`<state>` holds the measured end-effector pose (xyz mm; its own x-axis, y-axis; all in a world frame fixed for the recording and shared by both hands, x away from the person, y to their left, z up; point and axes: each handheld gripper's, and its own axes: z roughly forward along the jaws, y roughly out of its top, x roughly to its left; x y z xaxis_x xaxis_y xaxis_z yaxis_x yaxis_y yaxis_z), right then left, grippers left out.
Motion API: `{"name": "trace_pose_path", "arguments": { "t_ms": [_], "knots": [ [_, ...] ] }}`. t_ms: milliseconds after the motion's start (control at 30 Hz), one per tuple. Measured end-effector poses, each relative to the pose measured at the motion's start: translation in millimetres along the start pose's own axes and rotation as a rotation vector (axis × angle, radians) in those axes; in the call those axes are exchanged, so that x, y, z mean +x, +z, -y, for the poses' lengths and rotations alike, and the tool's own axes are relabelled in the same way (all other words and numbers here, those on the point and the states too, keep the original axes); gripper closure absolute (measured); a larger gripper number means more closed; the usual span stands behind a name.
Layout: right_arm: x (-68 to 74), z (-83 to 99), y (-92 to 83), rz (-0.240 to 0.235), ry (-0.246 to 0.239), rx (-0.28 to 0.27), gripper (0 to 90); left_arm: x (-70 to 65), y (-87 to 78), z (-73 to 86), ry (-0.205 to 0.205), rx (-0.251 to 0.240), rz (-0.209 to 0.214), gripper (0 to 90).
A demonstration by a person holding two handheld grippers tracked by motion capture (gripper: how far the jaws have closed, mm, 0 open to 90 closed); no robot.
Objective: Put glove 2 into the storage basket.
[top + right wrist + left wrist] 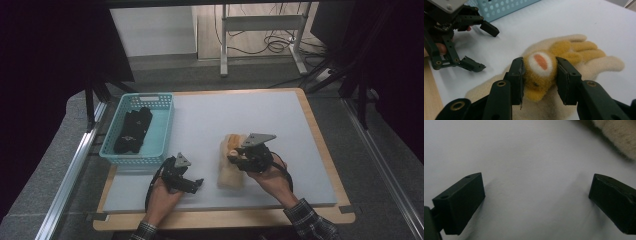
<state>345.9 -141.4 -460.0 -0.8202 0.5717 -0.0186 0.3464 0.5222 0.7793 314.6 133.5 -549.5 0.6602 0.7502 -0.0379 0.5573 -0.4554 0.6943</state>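
Observation:
A fuzzy yellow glove (574, 50) with a white and orange patch sits between the jaws of my right gripper (539, 63), which is shut on its cuff end. Its fingers trail over a cream glove (610, 63) lying flat on the white mat. From the high view the right gripper (239, 156) hovers over the cream glove (230, 176) near the table's middle front, with the yellow glove (231, 144) in it. My left gripper (192, 178) rests low on the mat to the left, open and holding nothing. In its own view the left gripper (536, 192) faces bare mat.
A teal basket (166, 125) holding black gloves (132, 130) stands at the table's left. The white mat (240, 115) stretches behind and to the right. The cream glove's edge (619, 135) lies beyond the left jaws. The wooden table edge (225, 217) runs along the front.

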Motion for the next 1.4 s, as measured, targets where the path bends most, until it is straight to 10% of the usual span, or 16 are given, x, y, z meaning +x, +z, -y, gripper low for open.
{"name": "trace_pose_path", "arguments": {
  "t_ms": [433, 833, 1100, 1400],
  "knots": [
    [-6.8, 24.0, 40.1, 0.005, 0.061, 0.044, 55.1, 0.0, -0.1, 0.0, 0.001, 0.002, 0.001, 0.7],
    [-28.5, 21.9, 11.8, 0.044, 0.088, -0.023, 42.7, 0.2, -0.1, 0.0, 0.003, 0.001, 0.000, 0.7],
    [-49.1, 42.9, -0.8, 0.052, 0.129, 0.009, 65.1, 0.0, -0.1, 0.0, 0.002, 0.002, 0.001, 0.7],
    [-37.6, 63.4, -0.4, -0.016, 0.095, 0.064, 85.7, 0.1, -0.1, 0.0, 0.002, 0.002, 0.001, 0.7]
  ]
}}
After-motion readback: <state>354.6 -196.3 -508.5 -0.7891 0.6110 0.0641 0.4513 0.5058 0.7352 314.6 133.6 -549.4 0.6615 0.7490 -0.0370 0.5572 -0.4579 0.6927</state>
